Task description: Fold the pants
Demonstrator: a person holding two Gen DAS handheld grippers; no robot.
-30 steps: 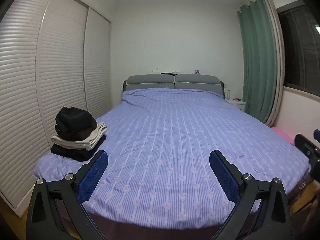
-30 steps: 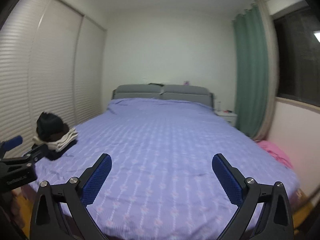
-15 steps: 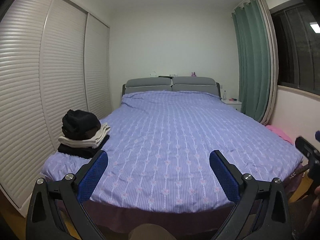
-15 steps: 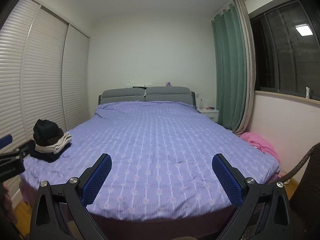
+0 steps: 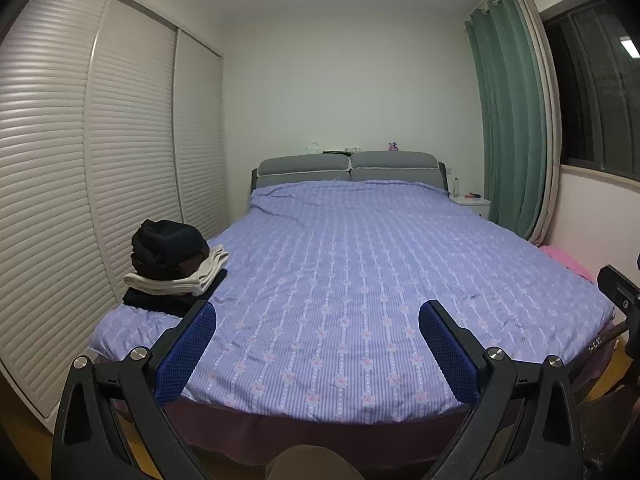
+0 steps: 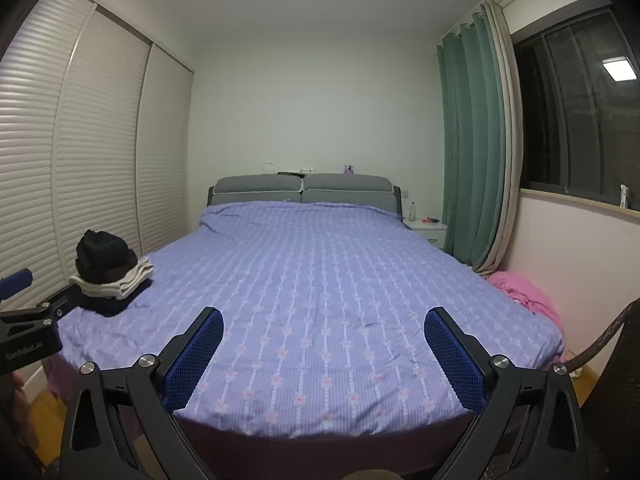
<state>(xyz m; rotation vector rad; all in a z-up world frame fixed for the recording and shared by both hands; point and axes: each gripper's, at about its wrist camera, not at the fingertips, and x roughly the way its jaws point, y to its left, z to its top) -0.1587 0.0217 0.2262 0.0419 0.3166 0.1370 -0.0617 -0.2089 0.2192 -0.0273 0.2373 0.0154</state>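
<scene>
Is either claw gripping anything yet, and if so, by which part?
Nothing is held. The left claw and right claw are both open over the bed; the clothes pile lies untouched.

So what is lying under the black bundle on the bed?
Under the black bundle lie folded cream clothes, and below them a dark folded garment on the bed. How many pieces each layer holds is covered.

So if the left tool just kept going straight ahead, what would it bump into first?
Probably the purple bed cover: the open left tool points over its near edge, with nothing between. The clothes pile sits off to its left. Depth is hard to judge.
</scene>
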